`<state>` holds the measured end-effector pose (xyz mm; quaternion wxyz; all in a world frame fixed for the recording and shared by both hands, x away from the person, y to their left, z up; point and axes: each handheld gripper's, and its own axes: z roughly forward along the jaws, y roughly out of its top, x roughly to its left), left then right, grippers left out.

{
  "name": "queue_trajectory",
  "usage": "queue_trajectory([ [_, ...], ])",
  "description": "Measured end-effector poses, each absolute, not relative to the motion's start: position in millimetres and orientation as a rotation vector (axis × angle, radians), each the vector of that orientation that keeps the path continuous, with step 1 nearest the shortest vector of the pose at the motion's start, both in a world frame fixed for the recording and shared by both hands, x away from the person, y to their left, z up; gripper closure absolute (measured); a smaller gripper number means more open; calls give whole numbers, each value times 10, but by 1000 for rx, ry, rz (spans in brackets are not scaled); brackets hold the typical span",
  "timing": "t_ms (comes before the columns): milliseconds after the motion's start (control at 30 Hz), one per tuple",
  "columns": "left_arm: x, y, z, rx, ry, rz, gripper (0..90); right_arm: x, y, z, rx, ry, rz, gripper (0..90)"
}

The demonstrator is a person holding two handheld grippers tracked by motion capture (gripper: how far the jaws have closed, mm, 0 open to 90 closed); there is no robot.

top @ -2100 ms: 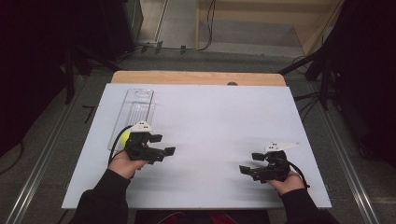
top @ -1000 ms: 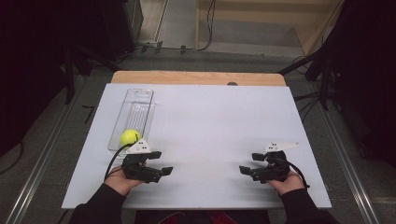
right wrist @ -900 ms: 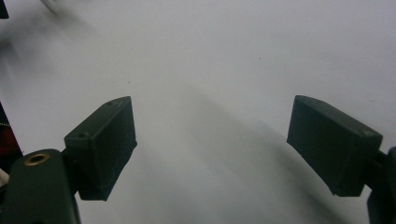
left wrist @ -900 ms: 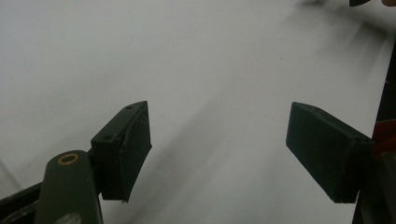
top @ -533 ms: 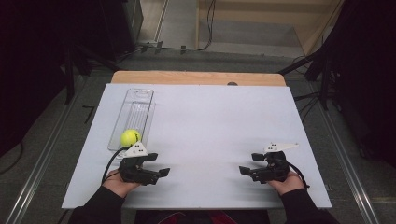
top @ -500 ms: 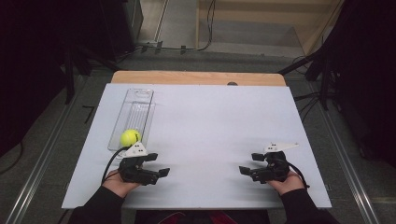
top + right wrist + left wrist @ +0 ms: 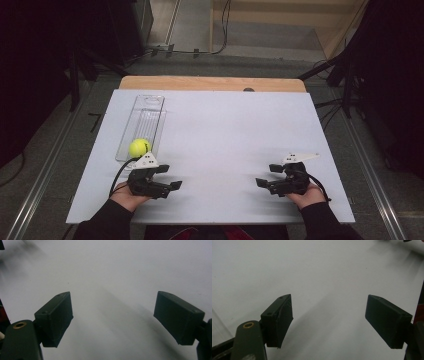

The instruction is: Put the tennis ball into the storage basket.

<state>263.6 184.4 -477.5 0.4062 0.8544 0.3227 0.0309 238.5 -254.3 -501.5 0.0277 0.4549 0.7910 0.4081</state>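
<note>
- White table [image 7: 225, 135] stretches under both grippers, with dark floor around it.
- Left gripper [image 7: 328, 322]: jaws apart, nothing between them.
- Right gripper [image 7: 113, 320]: jaws spread the same, also empty.
- Yellow ball [image 7: 139, 147] sits in the near end of the clear tray [image 7: 150, 112], just beyond the left gripper [image 7: 172, 186].
- It looks light, springy and apt to roll; grip it across the middle.
- Both hands rest low at the near edge, jaws pointing inward.
</note>
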Motion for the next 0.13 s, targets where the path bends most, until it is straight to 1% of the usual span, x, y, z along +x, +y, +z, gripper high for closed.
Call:
queue_trajectory([
  [133, 2637, 1844, -4774, 2156, 815, 78, 226, 2383, -2536, -5019, 1403, 2448, 1268, 137],
])
